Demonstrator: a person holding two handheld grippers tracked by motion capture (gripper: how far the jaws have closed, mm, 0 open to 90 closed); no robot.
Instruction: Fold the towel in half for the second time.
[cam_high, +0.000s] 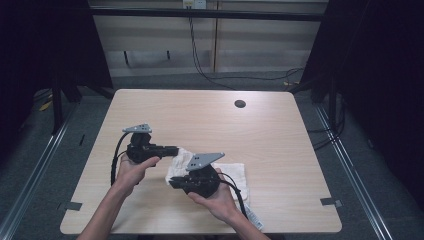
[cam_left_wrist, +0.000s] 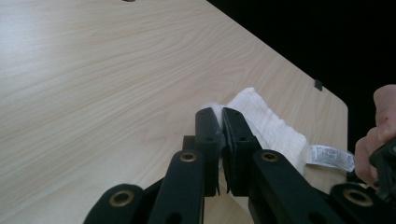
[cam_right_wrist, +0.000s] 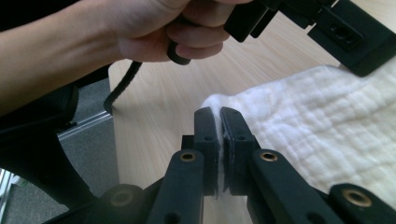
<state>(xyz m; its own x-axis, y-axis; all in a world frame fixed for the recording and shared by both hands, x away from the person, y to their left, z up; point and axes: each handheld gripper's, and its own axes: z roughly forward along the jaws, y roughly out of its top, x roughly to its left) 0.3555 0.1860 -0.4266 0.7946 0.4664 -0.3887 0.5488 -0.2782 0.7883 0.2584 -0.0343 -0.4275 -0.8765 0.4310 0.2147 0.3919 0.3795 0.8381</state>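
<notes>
Both the left gripper (cam_left_wrist: 220, 122) and right gripper (cam_right_wrist: 219, 120) have jaws clamped on corners of the white towel (cam_high: 231, 173); lift them evenly above the worktop (cam_high: 210, 120), keeping the edge taut.

In the high view the grippers and hands cover the middle of the towel (cam_high: 234, 172), and the jaw tips of the left gripper (cam_high: 173, 149) and right gripper (cam_high: 172, 183) are too small to tell how they meet the cloth. The print on the tag (cam_left_wrist: 329, 157) is too small to read. The left gripper view cuts the right hand (cam_left_wrist: 379, 135) at its edge. The right gripper view cuts off the left hand (cam_right_wrist: 154, 28) at the top.
</notes>
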